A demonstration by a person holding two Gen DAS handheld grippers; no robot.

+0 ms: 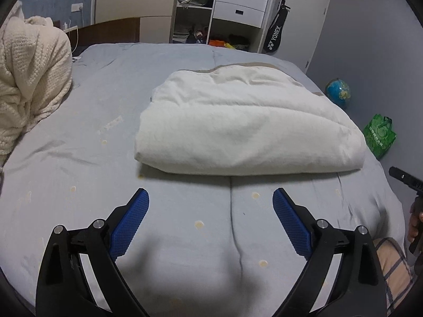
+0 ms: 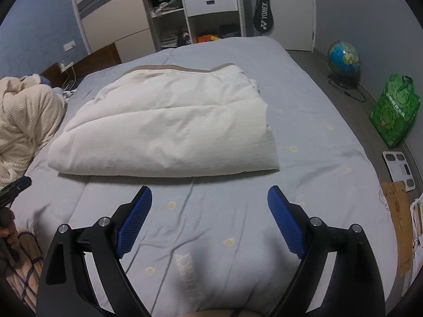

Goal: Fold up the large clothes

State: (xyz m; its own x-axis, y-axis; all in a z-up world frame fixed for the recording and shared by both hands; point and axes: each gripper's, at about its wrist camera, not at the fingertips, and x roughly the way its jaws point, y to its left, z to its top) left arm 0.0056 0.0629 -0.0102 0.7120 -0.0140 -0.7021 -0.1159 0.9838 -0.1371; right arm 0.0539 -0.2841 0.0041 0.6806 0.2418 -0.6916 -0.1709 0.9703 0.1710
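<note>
The bed sheet point(image 1: 185, 237) lies bare before both tools. At 12 o'clock the folded white quilt point(image 1: 246, 124) blocks; at 9 o'clock a cream blanket point(image 1: 29, 79) stands.

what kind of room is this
Almost certainly a bedroom at home: a large bed with a grey-blue cover fills the view, a folded white quilt lies on it, and an open wardrobe with clothes and drawers stands behind.

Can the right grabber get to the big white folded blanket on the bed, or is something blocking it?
Probably yes. The right gripper is open and empty, and the white folded blanket lies just ahead of it. Only bare blue bedsheet sits between them, so nothing seems to block the way.
</note>
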